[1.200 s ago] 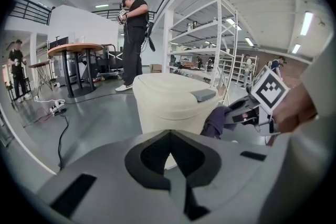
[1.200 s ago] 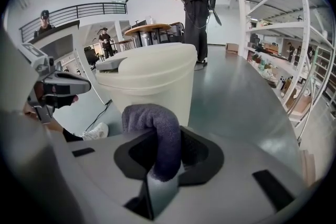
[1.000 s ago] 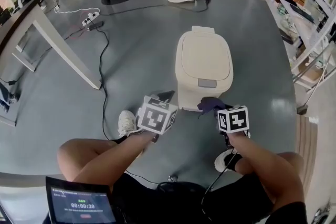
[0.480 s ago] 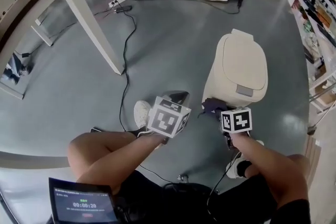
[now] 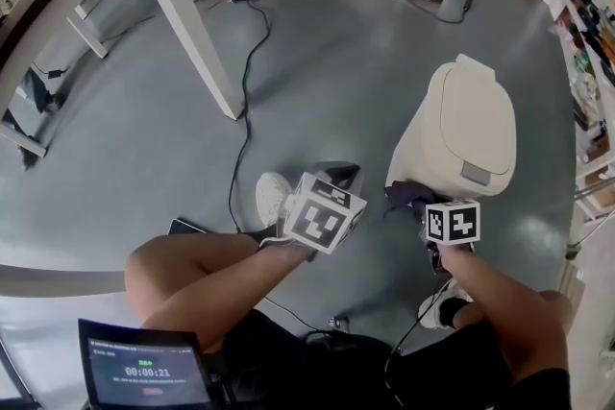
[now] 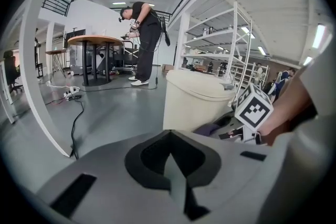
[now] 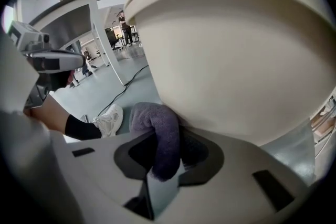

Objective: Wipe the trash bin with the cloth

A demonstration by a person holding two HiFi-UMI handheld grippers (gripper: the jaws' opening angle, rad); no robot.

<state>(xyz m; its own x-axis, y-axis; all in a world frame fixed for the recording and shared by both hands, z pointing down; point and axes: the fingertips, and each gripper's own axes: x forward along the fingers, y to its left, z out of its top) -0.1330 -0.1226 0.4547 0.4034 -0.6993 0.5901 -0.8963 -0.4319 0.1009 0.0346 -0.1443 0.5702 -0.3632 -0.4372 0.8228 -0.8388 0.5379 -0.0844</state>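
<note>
1. Your left gripper (image 5: pixel 338 176) is clenched: its jaws meet with nothing between them. It hangs above the grey floor (image 5: pixel 192 168), clear of the bin. A white shoe (image 5: pixel 272 197) sits just to its left, and a black cable (image 5: pixel 238 139) runs along the floor further left.
2. To the right of this gripper, near but apart from it, is the purple cloth (image 5: pixel 407 195). Your right gripper (image 5: pixel 419 205) grasps it: the jaws are closed on a fold, and the rest bulges out ahead of the tips.
3. Directly ahead of the right gripper stands the cream trash bin (image 5: pixel 471 130), lid shut. The cloth is pressed against the bin's near wall, low down, below the grey latch (image 5: pixel 478 173)
</note>
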